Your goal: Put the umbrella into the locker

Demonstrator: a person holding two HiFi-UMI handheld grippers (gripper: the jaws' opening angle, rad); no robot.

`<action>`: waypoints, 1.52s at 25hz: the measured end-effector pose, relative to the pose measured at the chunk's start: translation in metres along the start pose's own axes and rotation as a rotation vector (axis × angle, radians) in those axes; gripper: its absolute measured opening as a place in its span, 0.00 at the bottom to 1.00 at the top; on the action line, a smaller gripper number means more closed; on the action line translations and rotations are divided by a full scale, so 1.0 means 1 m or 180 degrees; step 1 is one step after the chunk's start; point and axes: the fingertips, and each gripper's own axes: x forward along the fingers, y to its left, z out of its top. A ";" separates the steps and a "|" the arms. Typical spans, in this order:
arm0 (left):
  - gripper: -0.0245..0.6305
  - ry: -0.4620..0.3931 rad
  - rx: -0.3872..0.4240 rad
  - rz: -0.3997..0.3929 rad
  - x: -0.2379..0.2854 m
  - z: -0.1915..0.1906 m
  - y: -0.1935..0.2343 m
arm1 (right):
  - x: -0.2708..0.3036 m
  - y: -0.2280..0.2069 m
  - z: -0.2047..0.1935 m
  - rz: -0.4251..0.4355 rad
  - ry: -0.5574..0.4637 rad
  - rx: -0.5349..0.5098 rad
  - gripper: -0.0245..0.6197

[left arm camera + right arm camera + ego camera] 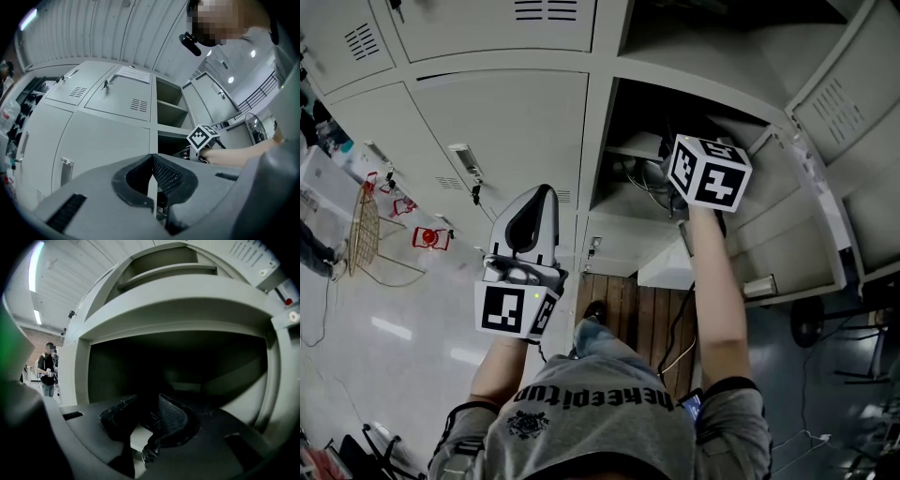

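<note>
My right gripper reaches into the open locker compartment (628, 122). Only its marker cube (708, 173) shows in the head view, and that cube (202, 137) also appears in the left gripper view. In the right gripper view the right gripper (147, 416) faces the dark compartment (178, 362). A strip of pale shelf shows between its jaws, and a dark dangling piece (149, 453) hangs by them. Whether this is the umbrella, or is gripped, is too dark to tell. My left gripper (542, 190) is held in front of the closed locker doors. Its pads (168, 176) meet at the tip with nothing between them.
The compartment's grey door (811, 216) stands open to the right. Closed locker doors (506, 122) fill the left. More open shelves (168, 101) sit above the compartment. A wire rack (364, 230) and a red thing (431, 237) are at far left. A person (48, 369) stands in the distance.
</note>
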 end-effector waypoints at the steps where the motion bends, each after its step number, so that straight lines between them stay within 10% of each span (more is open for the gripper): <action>1: 0.04 0.0000 -0.0001 -0.0012 0.000 0.001 -0.002 | -0.005 0.000 0.000 -0.0010 -0.0022 0.0006 0.17; 9: 0.04 -0.0026 -0.0018 -0.0109 -0.002 0.006 -0.013 | -0.043 0.004 -0.001 -0.0037 -0.0189 0.0058 0.04; 38: 0.04 -0.0121 -0.0021 -0.0248 -0.017 0.025 -0.048 | -0.158 0.020 -0.033 -0.0164 -0.0629 -0.0025 0.04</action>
